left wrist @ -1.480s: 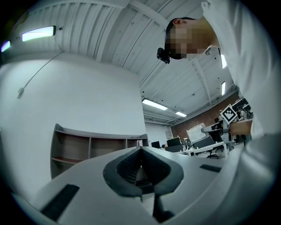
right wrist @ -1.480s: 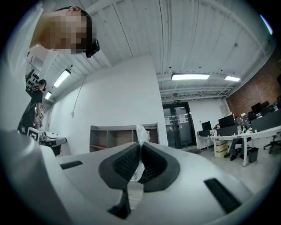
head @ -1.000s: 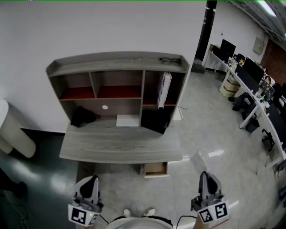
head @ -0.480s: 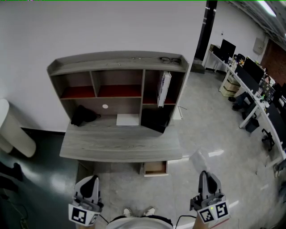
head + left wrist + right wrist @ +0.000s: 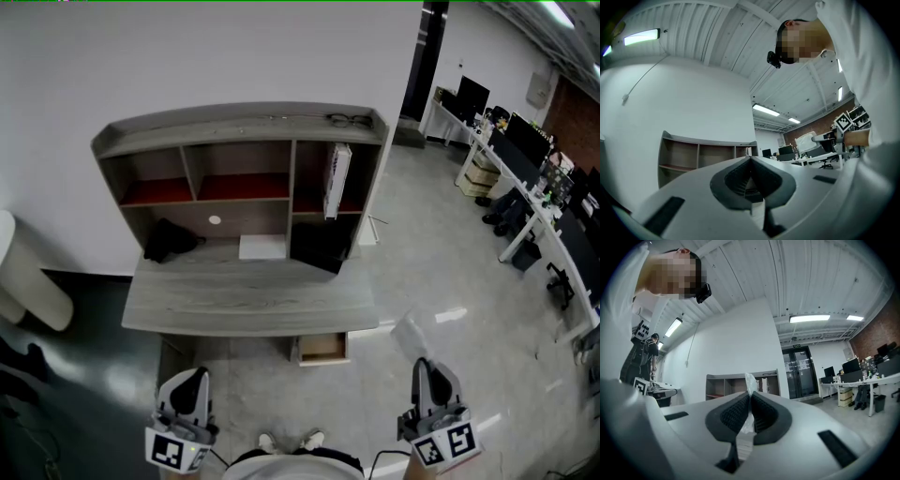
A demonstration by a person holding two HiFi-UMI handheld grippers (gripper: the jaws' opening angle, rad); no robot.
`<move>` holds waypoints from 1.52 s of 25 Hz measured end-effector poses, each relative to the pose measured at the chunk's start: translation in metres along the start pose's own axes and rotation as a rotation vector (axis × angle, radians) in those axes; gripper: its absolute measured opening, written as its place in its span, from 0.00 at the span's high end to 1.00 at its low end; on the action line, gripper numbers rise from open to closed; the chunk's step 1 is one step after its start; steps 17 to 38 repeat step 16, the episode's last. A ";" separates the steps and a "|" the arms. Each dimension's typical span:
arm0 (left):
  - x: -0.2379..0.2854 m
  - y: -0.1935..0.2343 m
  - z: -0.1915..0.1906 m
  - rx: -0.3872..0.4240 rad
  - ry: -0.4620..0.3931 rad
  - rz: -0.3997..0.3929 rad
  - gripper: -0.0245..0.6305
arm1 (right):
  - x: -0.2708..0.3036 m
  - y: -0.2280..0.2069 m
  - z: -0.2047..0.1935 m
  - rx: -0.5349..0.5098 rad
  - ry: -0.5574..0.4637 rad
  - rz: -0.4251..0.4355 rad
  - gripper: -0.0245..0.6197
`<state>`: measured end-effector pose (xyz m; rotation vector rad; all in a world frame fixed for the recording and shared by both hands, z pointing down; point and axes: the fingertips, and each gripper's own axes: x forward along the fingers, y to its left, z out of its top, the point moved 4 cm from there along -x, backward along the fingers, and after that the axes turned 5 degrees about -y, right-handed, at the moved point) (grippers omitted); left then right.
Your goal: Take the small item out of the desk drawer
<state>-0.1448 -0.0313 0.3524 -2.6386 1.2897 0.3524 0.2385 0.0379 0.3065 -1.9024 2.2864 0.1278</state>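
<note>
The grey desk (image 5: 244, 302) stands ahead of me, and its small drawer (image 5: 322, 348) under the right part of the top is pulled open. My right gripper (image 5: 427, 367) is low at the right, well short of the desk, shut on a small clear plastic packet (image 5: 411, 334) that sticks out past its tips. In the right gripper view the packet (image 5: 751, 382) is pinched between the ribbed pads of the right gripper (image 5: 750, 397). My left gripper (image 5: 193, 379) hangs at the lower left; in the left gripper view the left gripper (image 5: 751, 160) has its jaws together with nothing between them.
A hutch (image 5: 239, 141) on the desk holds a black object (image 5: 169, 241), a white sheet (image 5: 262, 247) and an upright book (image 5: 335, 180). Office desks with monitors (image 5: 525, 159) line the right side. A white rounded object (image 5: 23, 281) stands at the left. My shoes (image 5: 291, 441) show below.
The head view has shifted slightly, so the desk sits a little further left in the frame. Both grippers keep their places and the packet stays in the right one.
</note>
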 end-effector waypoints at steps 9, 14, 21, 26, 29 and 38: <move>0.001 -0.003 -0.004 -0.008 0.010 0.000 0.94 | 0.003 0.000 0.001 -0.010 0.008 0.016 0.92; 0.003 -0.003 -0.004 -0.008 0.004 0.004 0.94 | 0.007 -0.001 0.002 -0.016 0.005 0.024 0.92; 0.005 -0.002 -0.004 -0.008 0.000 0.006 0.94 | 0.008 -0.001 0.002 -0.018 0.004 0.026 0.92; 0.005 -0.002 -0.004 -0.008 0.000 0.006 0.94 | 0.008 -0.001 0.002 -0.018 0.004 0.026 0.92; 0.005 -0.002 -0.004 -0.008 0.000 0.006 0.94 | 0.008 -0.001 0.002 -0.018 0.004 0.026 0.92; 0.005 -0.002 -0.004 -0.008 0.000 0.006 0.94 | 0.008 -0.001 0.002 -0.018 0.004 0.026 0.92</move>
